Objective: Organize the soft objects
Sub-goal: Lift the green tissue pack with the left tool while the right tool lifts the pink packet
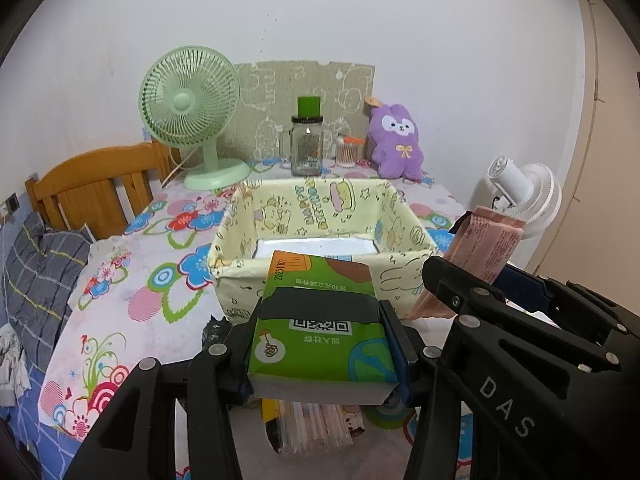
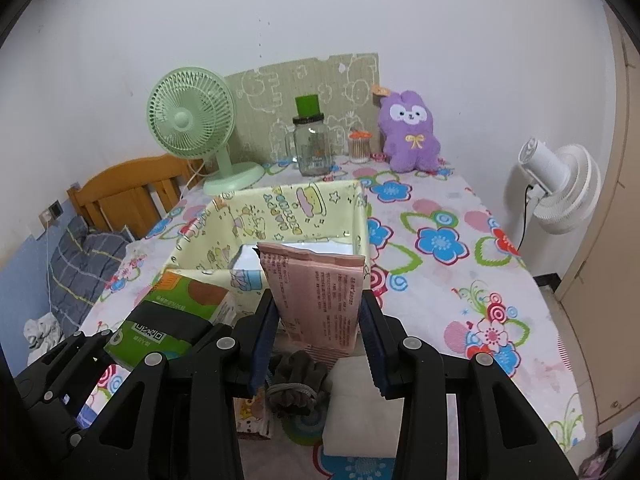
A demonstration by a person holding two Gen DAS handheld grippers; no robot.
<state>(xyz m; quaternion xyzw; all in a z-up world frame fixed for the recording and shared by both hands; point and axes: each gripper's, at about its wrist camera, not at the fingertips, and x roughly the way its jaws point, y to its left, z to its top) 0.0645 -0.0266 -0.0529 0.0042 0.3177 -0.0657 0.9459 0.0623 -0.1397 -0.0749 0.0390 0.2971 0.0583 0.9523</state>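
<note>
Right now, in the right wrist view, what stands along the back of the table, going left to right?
Green fan → glass jar → cotton swab pot → purple plush.

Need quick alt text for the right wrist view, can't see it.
The right gripper is shut on a pink packet, held just short of the yellow fabric box on the floral table; the left gripper beside it holds a green tissue pack.
</note>
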